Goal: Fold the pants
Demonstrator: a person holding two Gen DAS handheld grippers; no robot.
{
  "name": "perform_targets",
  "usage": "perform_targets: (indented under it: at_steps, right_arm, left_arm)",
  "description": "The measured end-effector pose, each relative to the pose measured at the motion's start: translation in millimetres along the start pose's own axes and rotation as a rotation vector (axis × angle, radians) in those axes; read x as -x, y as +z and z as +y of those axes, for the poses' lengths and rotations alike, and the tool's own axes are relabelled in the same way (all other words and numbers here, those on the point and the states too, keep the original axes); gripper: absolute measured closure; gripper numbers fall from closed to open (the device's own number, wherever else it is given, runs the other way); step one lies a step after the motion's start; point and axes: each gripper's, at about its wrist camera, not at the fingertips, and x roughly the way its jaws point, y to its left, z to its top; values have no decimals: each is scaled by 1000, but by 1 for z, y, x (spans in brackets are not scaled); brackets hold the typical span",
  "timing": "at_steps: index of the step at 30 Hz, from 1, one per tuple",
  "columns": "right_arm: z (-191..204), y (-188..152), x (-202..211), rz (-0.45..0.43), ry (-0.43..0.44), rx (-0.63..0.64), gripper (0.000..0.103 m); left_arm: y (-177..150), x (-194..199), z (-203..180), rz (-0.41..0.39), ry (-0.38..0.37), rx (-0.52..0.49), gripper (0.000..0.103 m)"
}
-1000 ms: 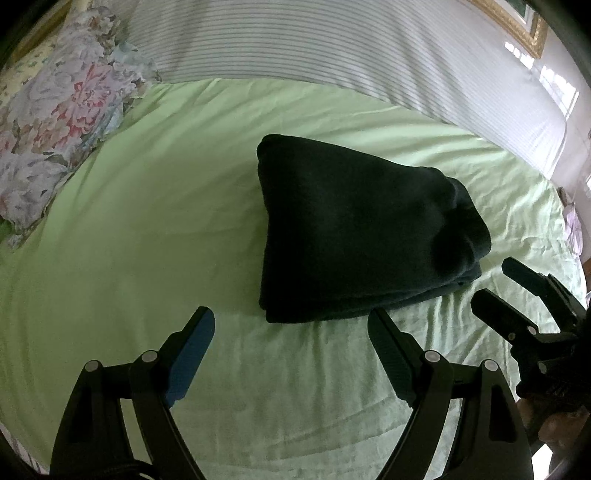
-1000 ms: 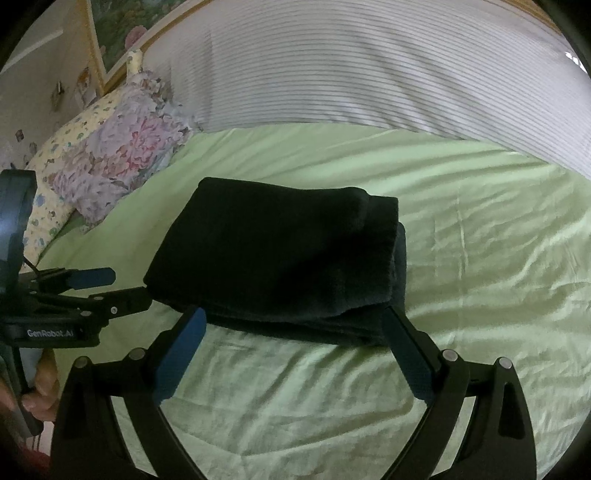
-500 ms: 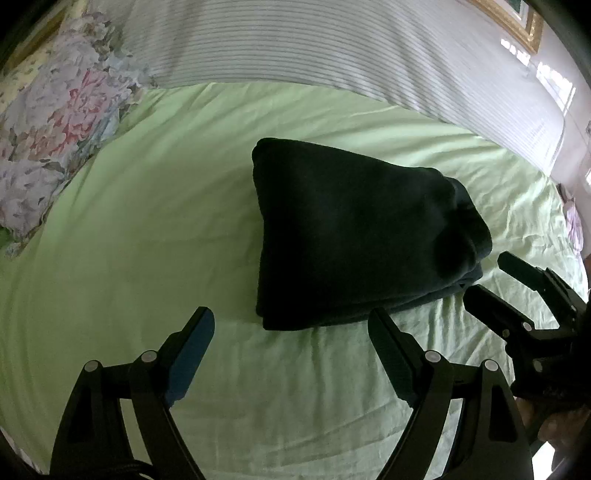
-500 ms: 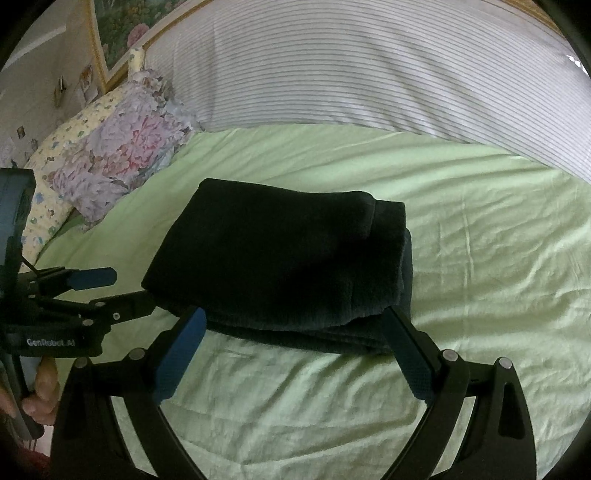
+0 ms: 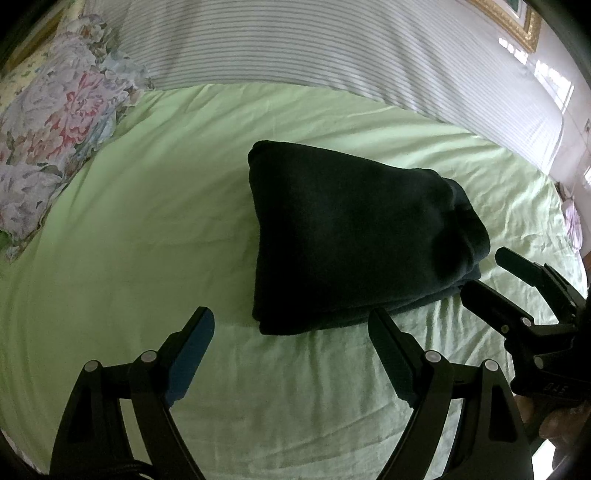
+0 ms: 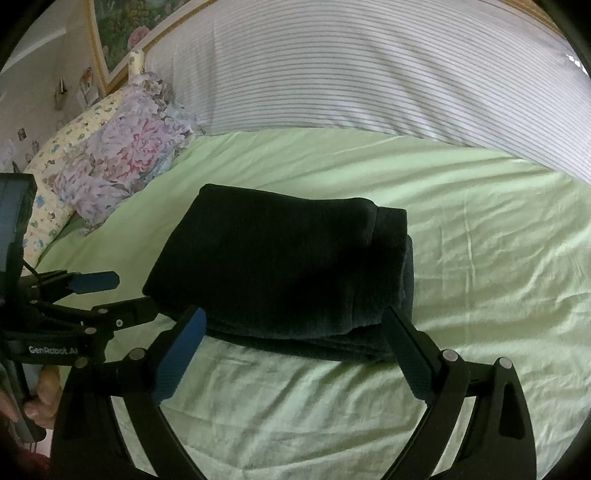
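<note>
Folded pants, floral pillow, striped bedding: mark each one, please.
folded pants [image 5: 354, 240], left wrist view, middle of top layer.
floral pillow [image 6: 122, 166], right wrist view, middle of its face.
striped bedding [image 6: 369, 74], right wrist view, central stripes.

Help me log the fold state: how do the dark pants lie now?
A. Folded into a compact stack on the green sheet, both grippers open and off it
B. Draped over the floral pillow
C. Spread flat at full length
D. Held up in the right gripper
A: the pants sit as a layered bundle on the green sheet, with the left gripper and right gripper open, gripping nothing.

Green bedsheet [image 5: 147, 258], striped duvet [image 6: 369, 74], floral pillow [image 5: 55, 122], framed picture [image 6: 122, 33].
</note>
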Motion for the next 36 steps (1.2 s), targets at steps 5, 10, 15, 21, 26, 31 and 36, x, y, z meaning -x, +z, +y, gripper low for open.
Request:
perform_targets:
  at_steps: [5,10,15,21,26,31,36]
  right_arm:
    - [0,1,-1,-1,0,0,7]
    - [1,0,1,-2,-3,-2,7]
    - [1,1,0,-3,-6,-9,7]
    - [-5,1,0,-11,-9,-18,7]
    - [-8,0,3,-17,-8,-21,7]
    - [-9,0,5,-24,-7,-19,7]
    - [-10,0,6,-28,-4,-20,7]
  left_arm:
    - [1,0,0,-1,-1,-2,16]
    - [1,0,0,0,2,0,16]
    - [2,0,0,4,3,-1,15]
    - [2,0,1,2,1,-1,15]
    - [1,3,-1,-2,0,-4,14]
    - [2,7,-4,-19,10,-23,11]
    - [3,11,-5,-27,10,-22,10]
